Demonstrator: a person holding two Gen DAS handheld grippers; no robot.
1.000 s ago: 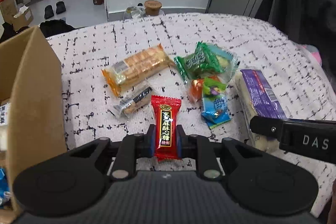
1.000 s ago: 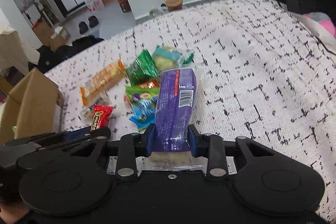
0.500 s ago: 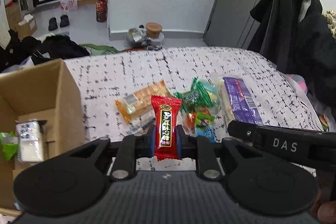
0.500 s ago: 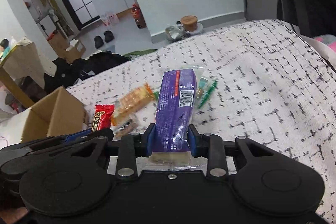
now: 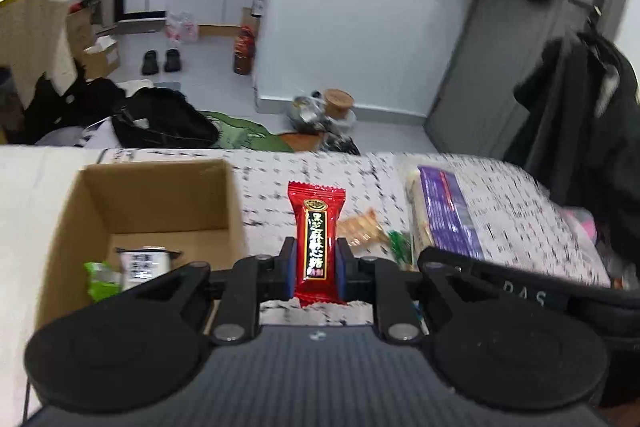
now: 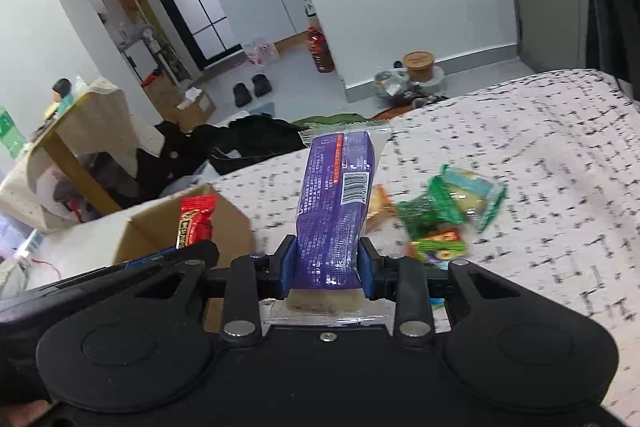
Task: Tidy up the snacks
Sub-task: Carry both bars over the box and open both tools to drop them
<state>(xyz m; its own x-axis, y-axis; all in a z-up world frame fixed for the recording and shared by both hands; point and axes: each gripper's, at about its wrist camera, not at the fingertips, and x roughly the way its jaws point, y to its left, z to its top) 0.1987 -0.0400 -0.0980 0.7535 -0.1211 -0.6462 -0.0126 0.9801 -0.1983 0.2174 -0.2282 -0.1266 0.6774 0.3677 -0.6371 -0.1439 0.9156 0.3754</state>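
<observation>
The left gripper was clamped on a red candy packet beside the cardboard box — the right gripper grasped a purple snack pack.

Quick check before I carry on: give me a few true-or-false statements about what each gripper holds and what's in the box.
1. The left gripper is shut on the red candy packet. True.
2. The right gripper is open, with nothing between its fingers. False: it is shut on the purple snack pack.
3. The cardboard box has nothing inside. False: a green packet and a white packet lie in it.
4. Other snacks lie on the patterned cloth. True.
</observation>
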